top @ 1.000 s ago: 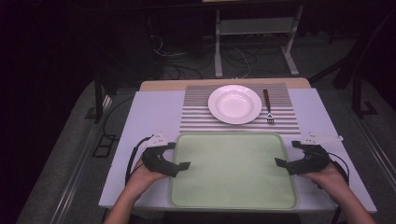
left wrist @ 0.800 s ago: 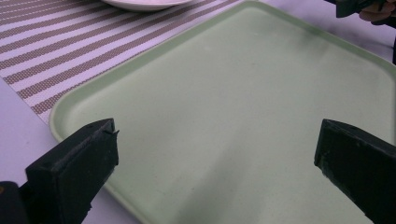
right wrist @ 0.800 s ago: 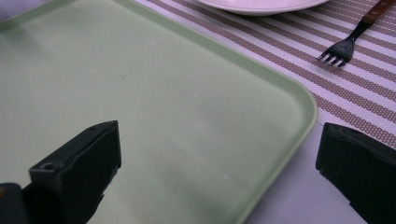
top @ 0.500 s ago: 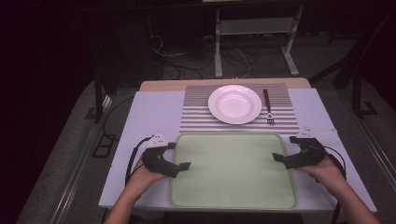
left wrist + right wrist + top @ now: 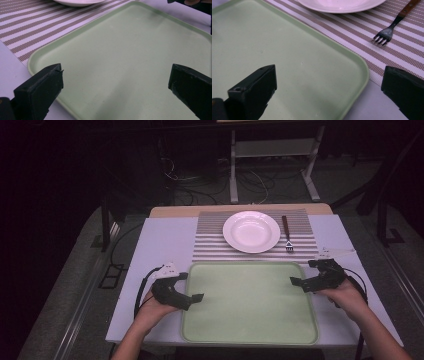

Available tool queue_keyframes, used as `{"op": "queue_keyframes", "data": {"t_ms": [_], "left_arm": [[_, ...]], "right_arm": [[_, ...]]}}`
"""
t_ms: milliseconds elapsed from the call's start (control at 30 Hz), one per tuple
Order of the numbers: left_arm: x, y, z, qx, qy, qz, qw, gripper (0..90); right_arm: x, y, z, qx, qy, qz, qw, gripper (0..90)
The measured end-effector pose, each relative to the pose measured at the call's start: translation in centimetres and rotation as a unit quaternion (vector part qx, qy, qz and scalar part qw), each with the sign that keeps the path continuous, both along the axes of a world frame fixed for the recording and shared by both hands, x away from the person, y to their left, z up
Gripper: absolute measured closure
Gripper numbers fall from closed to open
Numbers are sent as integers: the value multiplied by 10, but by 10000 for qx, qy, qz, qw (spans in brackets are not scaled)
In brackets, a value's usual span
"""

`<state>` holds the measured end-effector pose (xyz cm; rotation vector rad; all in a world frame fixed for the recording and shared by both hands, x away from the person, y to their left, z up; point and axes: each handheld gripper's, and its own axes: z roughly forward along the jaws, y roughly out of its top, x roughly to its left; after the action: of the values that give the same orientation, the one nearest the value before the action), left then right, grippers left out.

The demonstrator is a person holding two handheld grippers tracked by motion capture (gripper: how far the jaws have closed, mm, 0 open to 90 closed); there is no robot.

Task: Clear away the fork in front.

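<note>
A light green tray [image 5: 250, 310] lies bare on the white table in front of the person. My left gripper [image 5: 191, 287] is open, its jaws spread over the tray's left edge [image 5: 32, 62]. In the left gripper view the wide gap of the left gripper [image 5: 116, 87] holds nothing. My right gripper [image 5: 303, 272] is open over the tray's right rim near the far corner. The right gripper view has the right gripper [image 5: 329, 85] straddling that rim [image 5: 362, 72], one jaw above the tray and the other above the table.
Behind the tray a white plate [image 5: 251, 231] sits on a striped placemat [image 5: 210, 245], with a wooden-handled fork [image 5: 287, 234] to its right. The plate [image 5: 337, 5] and fork [image 5: 387, 32] lie close beyond the right gripper. Cables and a metal stand are on the floor beyond the table.
My right gripper has slid away from the person along the tray's right edge toward its far corner. The left gripper has stayed where it was.
</note>
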<state>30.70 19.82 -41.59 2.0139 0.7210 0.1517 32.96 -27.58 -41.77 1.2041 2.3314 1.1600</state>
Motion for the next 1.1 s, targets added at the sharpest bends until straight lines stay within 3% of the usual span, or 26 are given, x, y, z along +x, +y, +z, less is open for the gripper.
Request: {"op": "queue_keyframes", "data": {"t_ms": [333, 1100], "left_arm": [[0, 0, 0, -64, 9, -21, 10000, 0], [0, 1, 0, -58, -3, -9, 10000, 0]], "right_arm": [[12, -1, 5, -18, 14, -31, 10000, 2], [58, -3, 19, -88, 47, -233, 9997, 2]]}}
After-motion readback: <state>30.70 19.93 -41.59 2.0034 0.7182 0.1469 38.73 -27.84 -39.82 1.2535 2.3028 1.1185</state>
